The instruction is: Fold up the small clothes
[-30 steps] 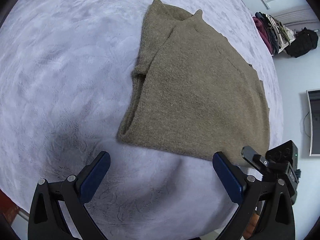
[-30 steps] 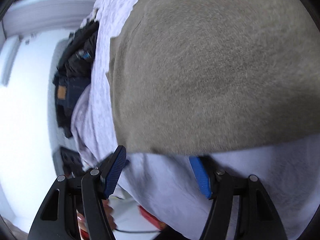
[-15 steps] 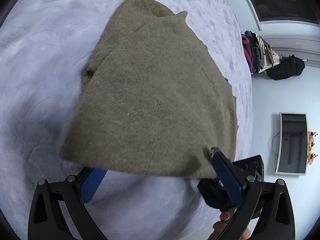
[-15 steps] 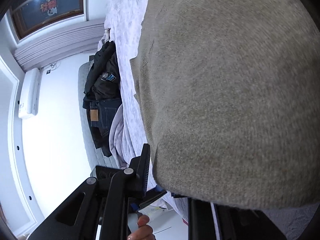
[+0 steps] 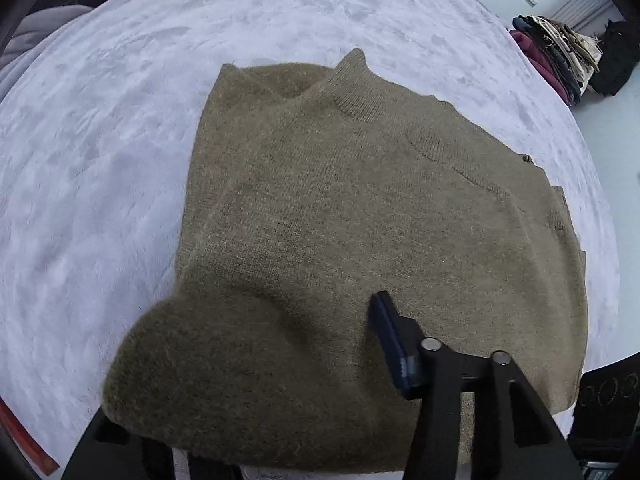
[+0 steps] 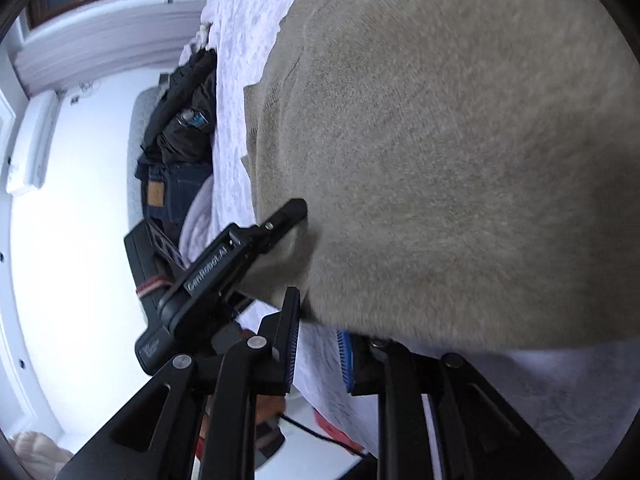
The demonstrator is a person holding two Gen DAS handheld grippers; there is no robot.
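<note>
Olive knitted wool sweater [image 5: 360,240] bunches in both our tools: left tool [image 5: 280,364] has just been closing, right tool [image 6: 320,344] clenched on the near hem. We should lift evenly.

The bed [image 5: 120,128] is covered by a pale lilac plush blanket [image 5: 360,12]. An olive knitted sweater [image 5: 360,208] is laid on it, near one edge.
</note>
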